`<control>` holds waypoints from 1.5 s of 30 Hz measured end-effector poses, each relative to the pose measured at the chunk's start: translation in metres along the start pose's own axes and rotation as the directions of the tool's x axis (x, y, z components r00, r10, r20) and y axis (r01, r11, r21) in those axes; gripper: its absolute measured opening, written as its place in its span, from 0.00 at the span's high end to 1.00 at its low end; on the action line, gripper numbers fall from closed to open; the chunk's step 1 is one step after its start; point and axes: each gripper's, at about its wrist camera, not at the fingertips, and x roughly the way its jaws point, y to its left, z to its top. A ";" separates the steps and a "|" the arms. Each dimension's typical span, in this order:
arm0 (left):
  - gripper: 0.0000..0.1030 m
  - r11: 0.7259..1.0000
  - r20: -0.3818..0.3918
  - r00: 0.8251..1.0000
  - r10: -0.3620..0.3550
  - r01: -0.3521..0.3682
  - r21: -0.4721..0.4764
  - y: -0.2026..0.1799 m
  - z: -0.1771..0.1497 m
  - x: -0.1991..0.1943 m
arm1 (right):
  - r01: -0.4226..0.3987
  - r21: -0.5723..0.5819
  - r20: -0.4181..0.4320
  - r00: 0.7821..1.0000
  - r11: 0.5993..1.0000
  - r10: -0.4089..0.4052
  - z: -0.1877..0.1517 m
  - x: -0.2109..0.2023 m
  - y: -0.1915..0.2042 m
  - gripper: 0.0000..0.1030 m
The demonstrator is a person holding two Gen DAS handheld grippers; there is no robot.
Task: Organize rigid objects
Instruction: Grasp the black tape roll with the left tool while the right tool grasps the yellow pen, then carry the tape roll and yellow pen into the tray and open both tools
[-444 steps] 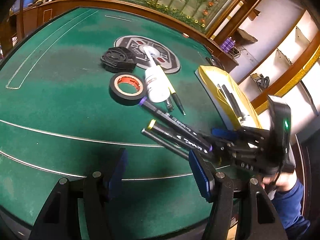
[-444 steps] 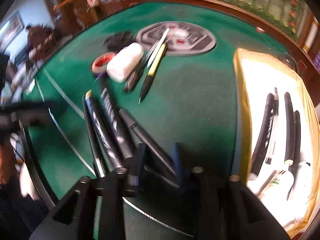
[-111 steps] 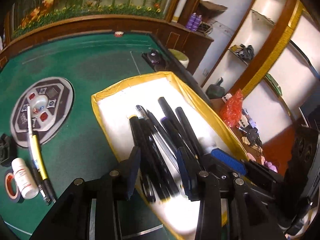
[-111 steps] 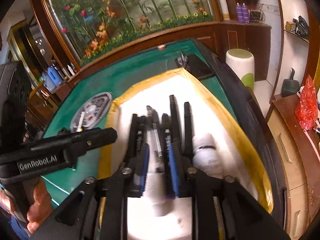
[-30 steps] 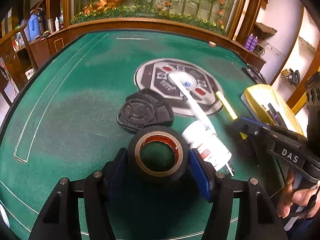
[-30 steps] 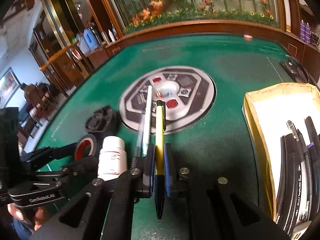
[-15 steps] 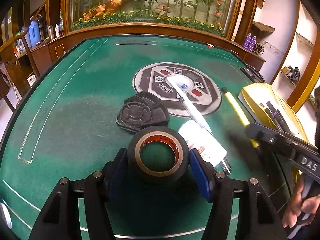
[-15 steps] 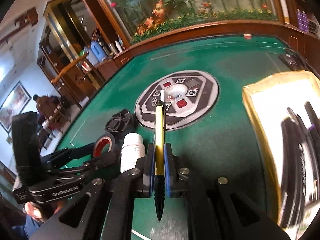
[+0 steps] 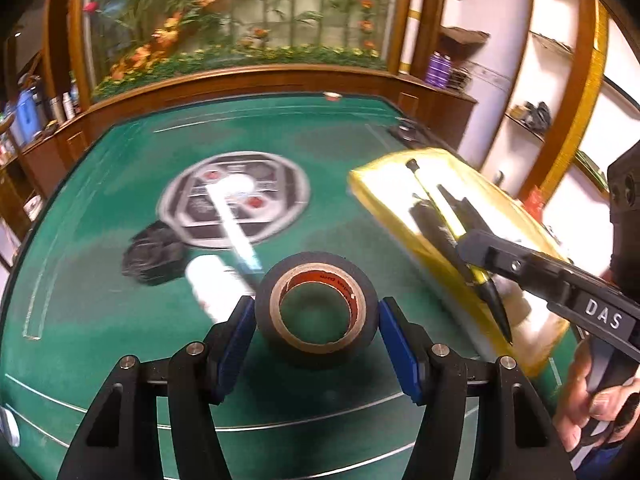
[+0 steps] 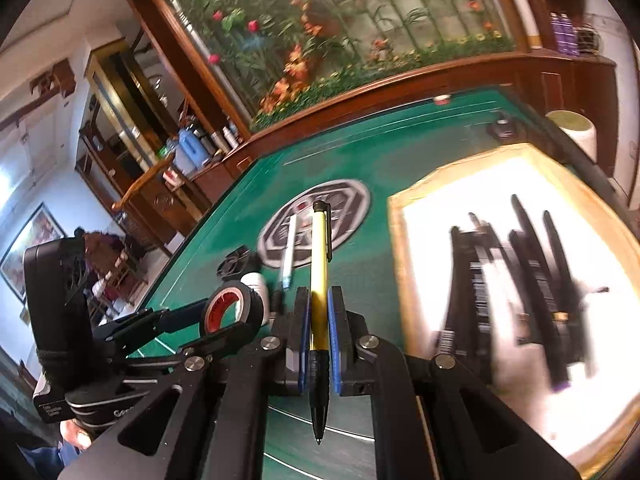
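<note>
L gripper clamps tape roll | R gripper pinches yellow pen nr tray

Markers in tray, bottle left.

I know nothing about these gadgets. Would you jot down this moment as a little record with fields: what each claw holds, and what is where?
left gripper: shut on the tape roll
right gripper: shut on the yellow pen
yellow tray: holds several dark pens
green table: white bottle, white pen and a black object lie on it
table centre: round grey emblem
</note>
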 end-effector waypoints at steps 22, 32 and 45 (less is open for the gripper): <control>0.36 0.977 -0.159 0.967 -0.197 0.207 0.052 -0.129 0.048 0.093 | 0.318 0.032 -0.046 0.947 0.948 -0.316 0.027 -0.024 -0.105 0.92; 0.36 0.969 -0.113 0.973 -0.204 0.217 0.118 -0.134 0.037 0.092 | 0.320 0.051 -0.092 0.945 0.946 -0.315 0.019 -0.004 -0.116 0.92; 0.31 0.963 -0.109 0.965 -0.240 0.251 0.100 -0.132 0.037 0.092 | 0.344 0.065 -0.087 0.937 0.937 -0.338 0.017 -0.006 -0.114 0.91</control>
